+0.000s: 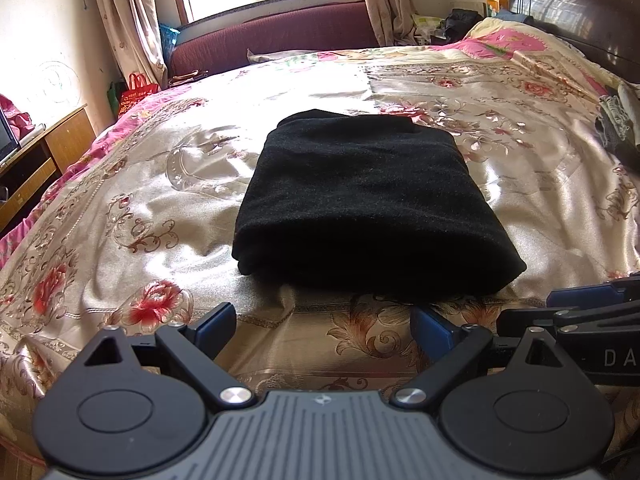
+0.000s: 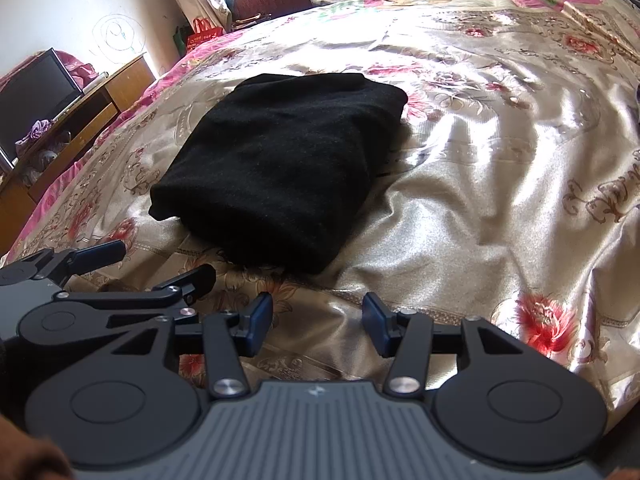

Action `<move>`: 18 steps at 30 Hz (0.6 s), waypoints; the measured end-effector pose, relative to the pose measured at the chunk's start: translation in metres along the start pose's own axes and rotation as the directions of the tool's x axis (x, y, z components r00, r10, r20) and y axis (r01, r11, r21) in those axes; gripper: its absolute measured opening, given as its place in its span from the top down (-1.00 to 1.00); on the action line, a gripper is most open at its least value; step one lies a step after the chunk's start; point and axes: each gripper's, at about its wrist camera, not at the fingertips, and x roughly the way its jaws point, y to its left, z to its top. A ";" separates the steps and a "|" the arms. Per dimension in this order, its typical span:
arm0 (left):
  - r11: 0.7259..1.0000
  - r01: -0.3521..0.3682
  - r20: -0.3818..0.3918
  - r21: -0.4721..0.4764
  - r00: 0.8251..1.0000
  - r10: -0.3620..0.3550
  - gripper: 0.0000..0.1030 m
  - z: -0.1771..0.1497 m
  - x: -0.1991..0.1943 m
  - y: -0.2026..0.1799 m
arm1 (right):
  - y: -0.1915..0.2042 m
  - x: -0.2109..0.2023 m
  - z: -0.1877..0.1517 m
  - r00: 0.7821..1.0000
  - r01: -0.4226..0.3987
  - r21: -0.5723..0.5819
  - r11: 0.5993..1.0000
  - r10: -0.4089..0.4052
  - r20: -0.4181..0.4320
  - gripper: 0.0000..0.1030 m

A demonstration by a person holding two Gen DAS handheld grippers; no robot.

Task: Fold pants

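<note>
Black pants [image 1: 364, 196] lie folded into a thick rectangular bundle on the floral satin bedspread [image 1: 140, 208]. In the right wrist view the same pants [image 2: 280, 164] sit left of centre. My left gripper [image 1: 324, 326] hovers just short of the bundle's near edge, open, with only bedspread between its blue pads. My right gripper [image 2: 318, 318] is open too, nothing between its pads, a little short of the bundle and to its right. The right gripper [image 1: 580, 304] shows at the right edge of the left wrist view; the left gripper [image 2: 160, 266] shows at the left of the right wrist view.
A wooden cabinet [image 2: 100, 96] with a dark screen [image 2: 36, 92] stands left of the bed. A maroon sofa [image 1: 276, 36] sits under the window beyond the bed. Other clothes [image 1: 618, 128] lie at the bed's right edge, near a dark headboard [image 1: 580, 8].
</note>
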 end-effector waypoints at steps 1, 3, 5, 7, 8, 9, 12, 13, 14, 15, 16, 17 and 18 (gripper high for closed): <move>1.000 0.000 0.000 0.000 1.000 0.000 -1.00 0.000 0.000 0.000 | 0.000 0.000 0.000 1.000 0.000 0.000 1.000 0.000 0.000 0.00; 1.000 -0.001 0.000 0.000 1.000 0.001 -1.00 0.000 0.000 0.000 | 0.000 0.000 0.000 1.000 0.000 0.000 1.000 0.000 0.000 0.00; 1.000 -0.001 0.000 0.000 1.000 0.001 -1.00 0.000 0.000 0.000 | 0.000 0.000 0.000 1.000 0.000 0.000 1.000 0.000 0.000 0.00; 1.000 0.000 0.000 0.000 1.000 0.000 -1.00 0.000 0.000 0.000 | 0.000 0.000 0.000 1.000 0.000 0.000 1.000 0.000 0.000 0.00; 1.000 0.000 0.000 0.000 1.000 0.000 -1.00 0.000 0.000 0.000 | 0.000 0.000 0.000 1.000 0.000 0.000 1.000 0.000 0.000 0.00; 1.000 0.000 0.000 0.000 1.000 0.000 -1.00 0.000 0.000 0.000 | 0.000 0.000 0.000 1.000 0.000 0.000 1.000 0.000 0.000 0.00; 1.000 -0.002 0.001 0.000 1.000 0.002 -1.00 0.000 0.000 0.000 | 0.000 0.000 0.000 1.000 0.000 0.000 1.000 0.000 0.000 0.00; 1.000 -0.002 0.003 0.000 1.000 0.002 -1.00 0.000 -0.001 0.000 | 0.000 0.000 0.000 1.000 0.000 0.000 1.000 0.000 0.000 0.00; 1.000 -0.002 0.003 0.000 1.000 0.002 -1.00 0.000 -0.001 0.000 | 0.000 0.000 0.000 1.000 0.000 0.000 1.000 0.000 0.000 0.00; 1.000 -0.002 0.003 -0.001 1.000 0.002 -1.00 0.001 -0.001 0.000 | 0.000 0.000 0.000 1.000 0.000 0.000 1.000 0.000 0.000 0.00; 1.000 -0.002 0.004 -0.001 1.000 0.002 -1.00 0.001 -0.002 0.000 | 0.000 0.000 0.000 1.000 0.000 0.000 1.000 0.000 0.000 0.00; 1.000 -0.002 0.005 -0.002 1.000 0.002 -1.00 0.001 -0.002 0.000 | 0.000 0.000 0.000 1.000 0.000 0.000 1.000 0.000 0.000 0.00; 1.000 -0.003 0.007 -0.003 1.000 0.003 -1.00 0.001 -0.002 0.000 | 0.000 0.000 0.000 1.000 0.000 -0.001 1.000 0.000 0.000 0.00</move>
